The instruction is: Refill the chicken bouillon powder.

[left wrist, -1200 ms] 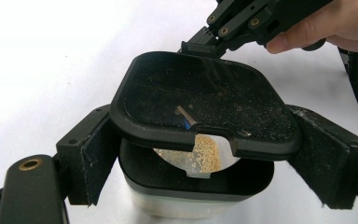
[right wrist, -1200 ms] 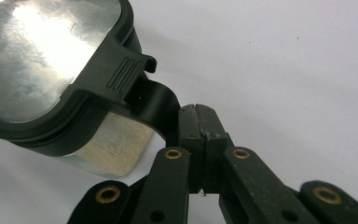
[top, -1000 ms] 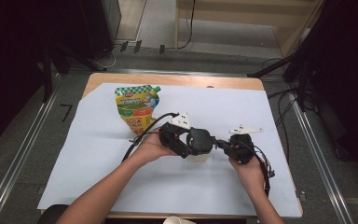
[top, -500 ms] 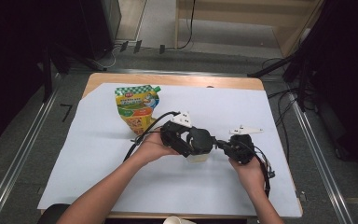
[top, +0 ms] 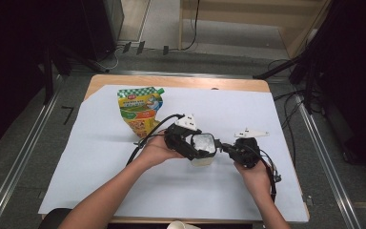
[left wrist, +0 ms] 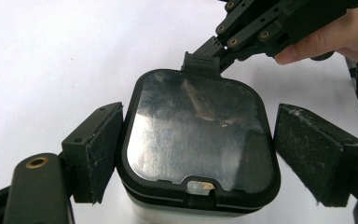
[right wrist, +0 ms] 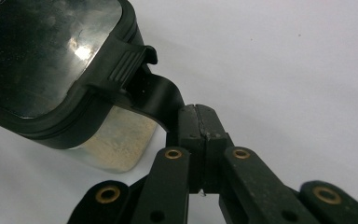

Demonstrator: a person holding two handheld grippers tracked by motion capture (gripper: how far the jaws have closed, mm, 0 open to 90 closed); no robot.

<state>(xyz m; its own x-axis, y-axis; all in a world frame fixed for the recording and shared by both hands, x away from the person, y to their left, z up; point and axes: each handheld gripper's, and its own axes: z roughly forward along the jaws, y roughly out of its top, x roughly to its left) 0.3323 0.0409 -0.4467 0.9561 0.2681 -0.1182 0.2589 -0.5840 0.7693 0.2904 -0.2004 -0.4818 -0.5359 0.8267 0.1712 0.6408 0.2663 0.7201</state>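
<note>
1. High view showed the table (top: 286, 102) covered by a white sheet, with bare wood left along the far edge; the near-left part of the sheet and the whole far-right corner lay open, so there was room to move on either side.
2. A small container (top: 203, 151) stood a little right of the table's middle, nearer the near edge than the far one, between the two hands.
3. The left gripper (top: 198, 148) straddled the container: in the left gripper view its two pads stood either side of the body, the left pad (left wrist: 98, 151) touching or almost touching the wall, the right pad (left wrist: 314, 156) a little apart (so the jaws looked open and not clamped).
4. The right gripper (right wrist: 198, 123) had its jaws pressed together on the black tab (right wrist: 161, 100) at the lid's edge.
5. The container had a pale, frosted body under a black-rimmed lid (left wrist: 198, 133) with a clear, glossy panel; whatever was inside could not be told.
6. A printed green-and-yellow pouch (top: 140, 109) lay flat towards the far-left corner, well apart from the container.
</note>
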